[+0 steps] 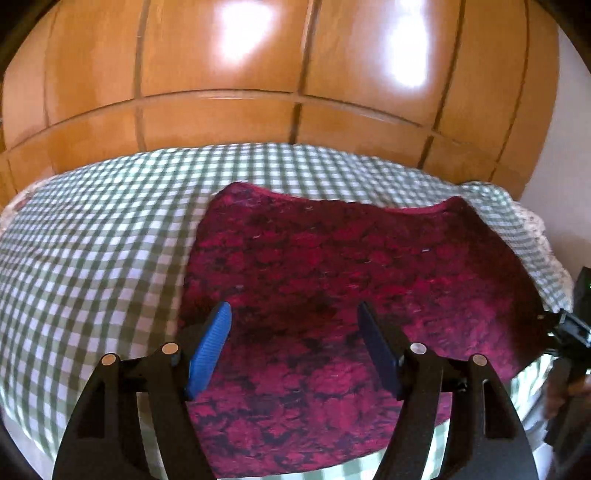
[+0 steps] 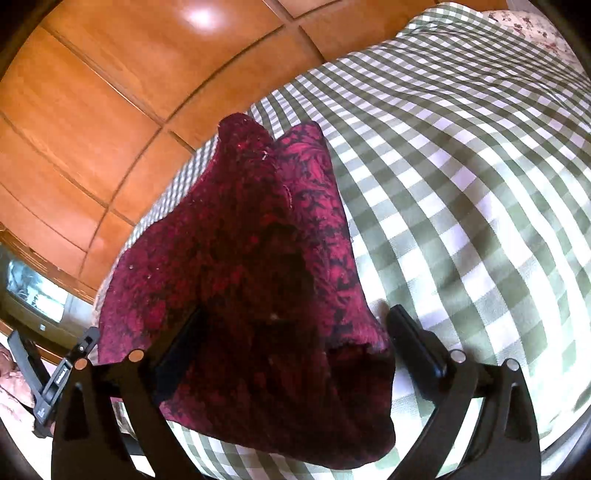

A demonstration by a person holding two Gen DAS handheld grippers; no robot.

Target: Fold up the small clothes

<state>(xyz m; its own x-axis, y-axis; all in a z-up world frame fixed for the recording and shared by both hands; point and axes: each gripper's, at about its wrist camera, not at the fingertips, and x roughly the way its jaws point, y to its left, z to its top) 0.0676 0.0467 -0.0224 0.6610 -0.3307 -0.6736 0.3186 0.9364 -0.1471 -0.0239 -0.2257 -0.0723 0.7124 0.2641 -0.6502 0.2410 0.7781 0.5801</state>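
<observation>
A dark red garment (image 1: 332, 280) with a black leafy pattern lies spread flat on the green-and-white checked bedcover (image 1: 92, 240). My left gripper (image 1: 293, 308) hovers open over its near part, blue pads apart, with nothing pinched between them. In the right wrist view the same garment (image 2: 258, 258) bulges up in a folded heap. My right gripper (image 2: 295, 317) stands wide open astride its near end; the cloth hides part of the left finger, and the right finger (image 2: 410, 332) stands just clear of it. Each gripper also shows at the edge of the other's view: right gripper (image 1: 569, 332), left gripper (image 2: 55, 369).
Glossy wooden wardrobe panels (image 1: 258, 74) rise right behind the bed. A floral pillow (image 2: 524, 22) lies at the bed's far corner. Checked cover stretches to the left of the garment in the left wrist view and to its right (image 2: 480, 184) in the right wrist view.
</observation>
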